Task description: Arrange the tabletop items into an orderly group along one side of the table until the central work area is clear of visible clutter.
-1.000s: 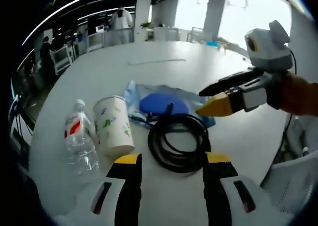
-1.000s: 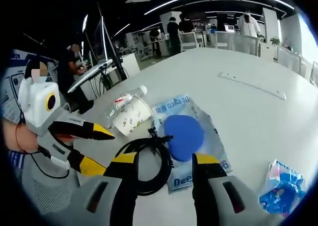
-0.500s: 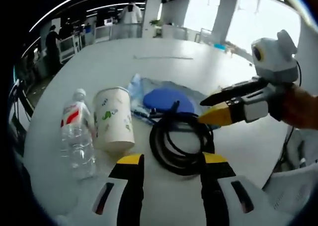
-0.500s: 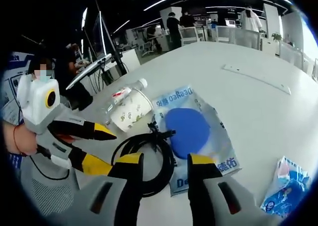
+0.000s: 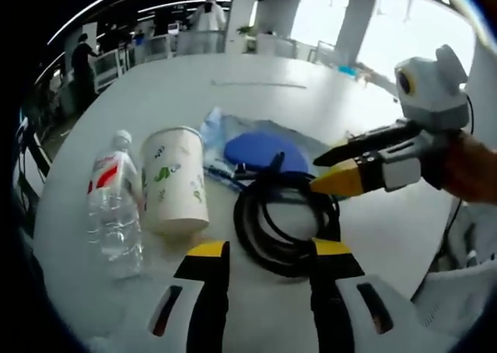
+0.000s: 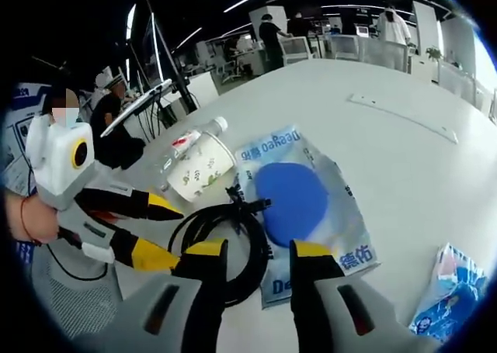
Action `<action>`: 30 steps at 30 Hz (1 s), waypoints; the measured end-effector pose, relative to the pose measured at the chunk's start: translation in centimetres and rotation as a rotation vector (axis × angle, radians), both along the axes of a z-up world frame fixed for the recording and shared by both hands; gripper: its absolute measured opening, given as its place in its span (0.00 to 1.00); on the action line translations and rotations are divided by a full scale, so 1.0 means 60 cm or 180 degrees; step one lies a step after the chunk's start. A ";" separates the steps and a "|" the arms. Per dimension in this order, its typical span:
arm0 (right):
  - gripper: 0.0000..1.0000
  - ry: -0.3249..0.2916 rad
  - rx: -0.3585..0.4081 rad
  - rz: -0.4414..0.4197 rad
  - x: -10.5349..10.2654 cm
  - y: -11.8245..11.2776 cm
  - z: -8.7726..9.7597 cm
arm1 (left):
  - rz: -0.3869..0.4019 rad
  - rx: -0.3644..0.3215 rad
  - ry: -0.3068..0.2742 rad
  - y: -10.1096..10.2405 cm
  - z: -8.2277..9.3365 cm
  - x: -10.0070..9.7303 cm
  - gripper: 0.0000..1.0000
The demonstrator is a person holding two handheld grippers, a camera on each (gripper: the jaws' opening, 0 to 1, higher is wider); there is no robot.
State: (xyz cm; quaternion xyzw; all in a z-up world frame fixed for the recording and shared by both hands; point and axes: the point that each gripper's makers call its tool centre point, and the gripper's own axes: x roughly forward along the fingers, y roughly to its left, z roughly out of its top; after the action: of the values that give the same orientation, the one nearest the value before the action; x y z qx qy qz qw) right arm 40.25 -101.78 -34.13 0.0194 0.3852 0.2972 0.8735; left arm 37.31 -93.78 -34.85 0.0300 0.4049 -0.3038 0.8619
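A black coiled cable [image 5: 286, 223] lies on the white table [image 5: 155, 97] just beyond my left gripper [image 5: 270, 248], which is open with nothing between its jaws. Left of the cable a paper cup [image 5: 175, 181] lies on its side beside a clear water bottle [image 5: 115, 207]. Behind the cable a blue disc [image 5: 262, 150] rests on a clear printed bag [image 5: 225, 132]. My right gripper [image 5: 317, 174] comes in from the right, open, over the cable's far edge. In the right gripper view the right gripper [image 6: 258, 250] hangs open above the cable [image 6: 225, 237], near the disc [image 6: 291, 200], with the left gripper [image 6: 175, 230] at the left.
A blue-and-white packet [image 6: 446, 291] lies at the lower right of the right gripper view. A long white strip [image 6: 396, 116] sits further out on the table [image 6: 404, 174]. Desks, chairs and people stand beyond the table's edge. A chair [image 5: 458, 299] is at the near right.
Both views have drawn a little closer to the cable and the bag. The right gripper's jaws stand slightly narrower. The table's things lie where they were.
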 end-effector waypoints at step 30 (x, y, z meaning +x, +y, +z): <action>0.15 0.0151 0.0012 0.0066 -0.007 0.009 -0.022 | 0.0086 0.0019 0.0161 -0.001 -0.023 0.005 0.25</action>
State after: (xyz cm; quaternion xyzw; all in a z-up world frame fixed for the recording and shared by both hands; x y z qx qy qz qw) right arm 39.82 -101.25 -35.47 0.0242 0.4054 0.3063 0.8609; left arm 37.63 -93.87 -36.23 0.0195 0.4278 -0.2916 0.8553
